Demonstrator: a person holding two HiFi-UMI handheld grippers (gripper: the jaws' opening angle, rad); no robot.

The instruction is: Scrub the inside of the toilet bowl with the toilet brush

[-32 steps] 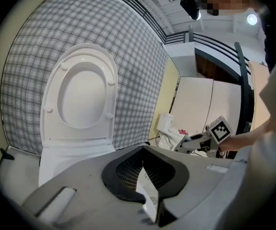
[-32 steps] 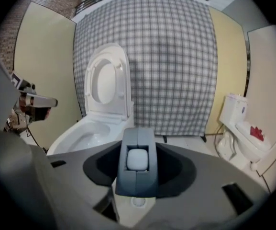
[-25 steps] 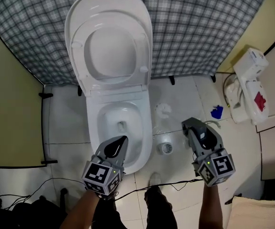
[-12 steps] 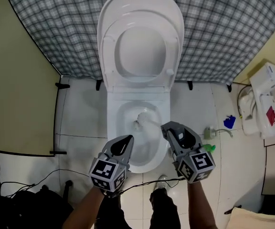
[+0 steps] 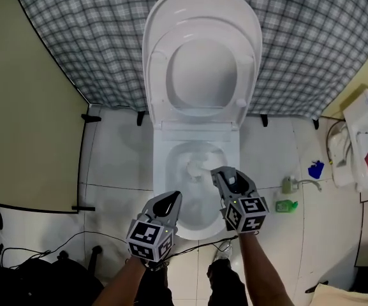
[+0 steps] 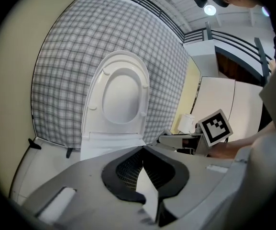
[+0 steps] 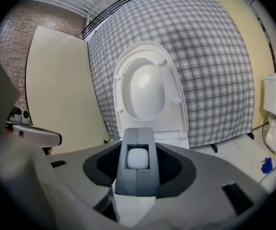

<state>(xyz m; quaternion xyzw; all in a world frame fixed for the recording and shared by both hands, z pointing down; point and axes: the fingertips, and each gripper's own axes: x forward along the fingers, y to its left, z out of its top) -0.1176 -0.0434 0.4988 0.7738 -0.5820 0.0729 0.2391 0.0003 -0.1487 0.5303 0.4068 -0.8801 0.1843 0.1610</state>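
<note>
While the seat and lid (image 5: 203, 56) are standing upright against the checked backdrop (image 5: 311, 37) and leaving the toilet bowl (image 5: 161, 171) open, the right gripper (image 5: 224, 173) is clamping the toilet brush (image 5: 196, 166) by its handle. In the right gripper view the handle's white end is sitting squarely between the jaws. The gripper is reaching in from the bowl's right side so that the bristle head is lying down inside the basin, which I judge well placed for scrubbing. The left gripper (image 5: 172, 199) is hovering over the front left rim with its jaws pressed together on nothing, seemingly just keeping clear of the brush.
</note>
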